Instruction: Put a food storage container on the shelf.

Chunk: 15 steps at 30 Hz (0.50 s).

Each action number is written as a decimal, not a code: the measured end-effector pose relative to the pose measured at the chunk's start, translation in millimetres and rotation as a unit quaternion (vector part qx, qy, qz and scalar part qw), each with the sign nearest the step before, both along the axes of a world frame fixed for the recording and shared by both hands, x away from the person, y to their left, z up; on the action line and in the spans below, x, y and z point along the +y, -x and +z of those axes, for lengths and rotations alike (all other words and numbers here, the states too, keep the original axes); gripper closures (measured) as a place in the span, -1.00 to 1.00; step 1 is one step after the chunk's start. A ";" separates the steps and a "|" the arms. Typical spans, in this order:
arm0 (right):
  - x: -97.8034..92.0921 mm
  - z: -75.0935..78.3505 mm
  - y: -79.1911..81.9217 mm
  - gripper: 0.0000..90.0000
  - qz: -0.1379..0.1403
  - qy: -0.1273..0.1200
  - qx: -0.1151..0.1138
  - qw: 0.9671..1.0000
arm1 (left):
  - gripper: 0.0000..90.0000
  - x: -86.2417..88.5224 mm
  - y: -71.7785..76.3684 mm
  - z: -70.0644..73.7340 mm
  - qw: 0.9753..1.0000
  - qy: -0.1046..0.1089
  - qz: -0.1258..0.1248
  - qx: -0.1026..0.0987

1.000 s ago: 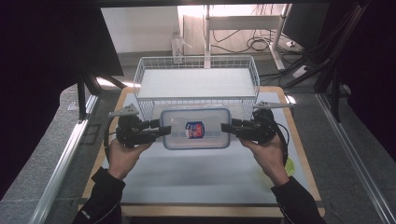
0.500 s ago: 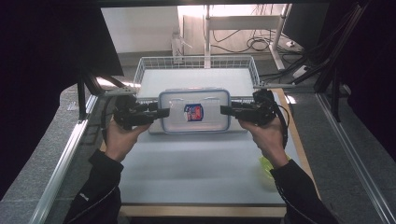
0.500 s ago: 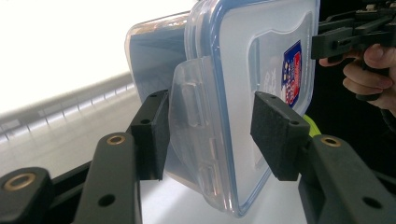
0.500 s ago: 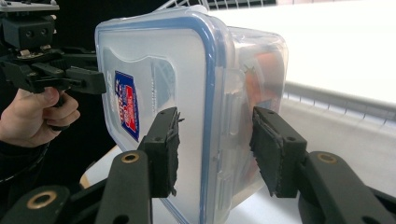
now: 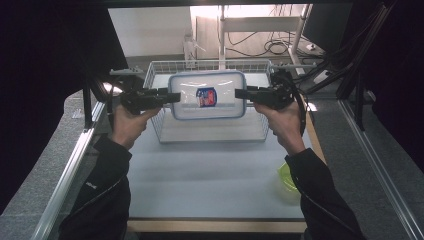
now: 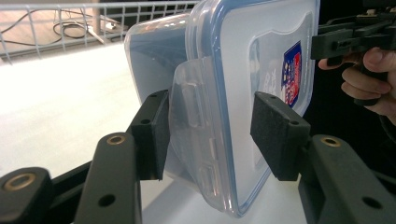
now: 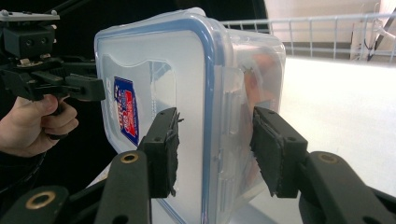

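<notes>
We hold the lidded container (image 5: pixel 207 95) up between the two tools, above the wire basket (image 5: pixel 210 131) and clear of it; its long axis runs side to side, matching the basket's own long axis; the lid with the red-and-blue label (image 5: pixel 205 96) faces up toward the high camera.

Left tool (image 5: pixel 172 96): at the container's left short end, jaws set either side of the clear locking flap (image 6: pixel 194 109) there; in the left gripper view the inner pad lies against the flap side while the pad over the lid seems to stand a hair off, so we judge it closed on the end rim but cannot swear to full contact.

Right tool (image 5: pixel 239 93): at the opposite short end, jaws closed across lid edge and body wall; in the right gripper view both pads (image 7: pixel 166 149) press the plastic, something reddish dimly seen inside.

Relation that matters: the basket lies directly beneath the container, its near wall toward us and its floor bare below; both hands sit level and equally near, one at each end; so the drop is straight down, and the long axis need not turn.

Judgement: the container's ends stand inside the basket's side walls, but each tool sticks out past them; lowering will bring the tools close to the rim wires; keep it level.

A green object (image 5: pixel 287 178) rests on the worktop (image 5: pixel 210 175) near the basket's right corner, well apart from the carry.
</notes>
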State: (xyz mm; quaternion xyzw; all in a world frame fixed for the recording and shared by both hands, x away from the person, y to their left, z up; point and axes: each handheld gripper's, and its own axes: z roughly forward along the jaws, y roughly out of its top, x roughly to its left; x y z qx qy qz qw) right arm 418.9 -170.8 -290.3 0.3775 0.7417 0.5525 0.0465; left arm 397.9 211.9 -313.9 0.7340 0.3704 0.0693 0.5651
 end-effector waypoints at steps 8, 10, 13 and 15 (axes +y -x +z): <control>2.5 6.2 -25.7 0.18 -0.006 -0.007 0.007 1.000 | 0.08 2.5 -27.4 5.3 1.000 0.006 -0.001 0.007; 2.4 5.5 -31.0 0.18 -0.008 -0.009 0.007 1.000 | 0.08 2.1 -33.3 4.9 1.000 0.006 -0.002 0.010; 1.3 4.2 -38.5 0.17 -0.013 -0.011 0.014 1.000 | 0.08 0.5 -42.0 3.5 1.000 0.007 -0.001 0.017; 0.0 2.4 -43.6 0.17 -0.016 -0.015 0.019 1.000 | 0.08 -0.6 -47.8 2.6 1.000 0.007 0.001 0.019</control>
